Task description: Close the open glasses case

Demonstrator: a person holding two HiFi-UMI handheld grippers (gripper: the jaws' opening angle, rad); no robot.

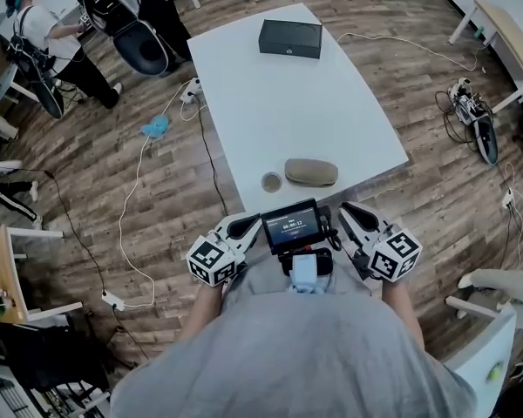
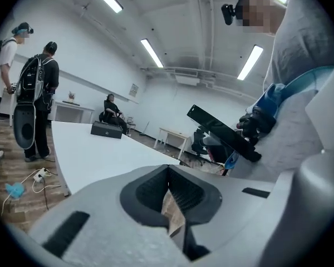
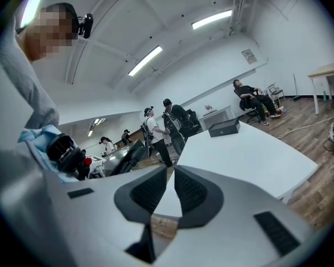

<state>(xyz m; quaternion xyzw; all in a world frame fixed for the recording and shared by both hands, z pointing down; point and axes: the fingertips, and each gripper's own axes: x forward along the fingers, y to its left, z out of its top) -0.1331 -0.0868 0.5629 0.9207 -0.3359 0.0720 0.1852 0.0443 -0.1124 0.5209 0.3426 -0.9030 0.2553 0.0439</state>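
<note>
We are judging the task to be as good as finished. The olive-brown, pebble-shaped glasses case [image 1: 311, 171] is lying on the white rectangular tabletop [image 1: 288, 103], close to the tabletop's near edge, and it is showing as one smooth, rounded oval. No raised lid or open mouth is showing from the head view, so the lid appears to be sitting down on the base. We cannot tell from this height whether it has clicked fully home. At most, one confirming look or press is remaining.

A small round tan disc [image 1: 271, 181] is resting on the tabletop just beside the case, on its left, and a black rectangular box [image 1: 290, 38] is sitting at the tabletop's far end.

We are holding both tools off the tabletop, just short of its near edge and apart from the case. The left gripper [image 1: 246, 225] is showing its fingers [image 2: 147, 191] pressed together at the tips with nothing between them. The right gripper [image 1: 350, 210] is carrying its fingers [image 3: 195, 191] almost together, a narrow gap showing between them, and it is also gripping nothing.
</note>
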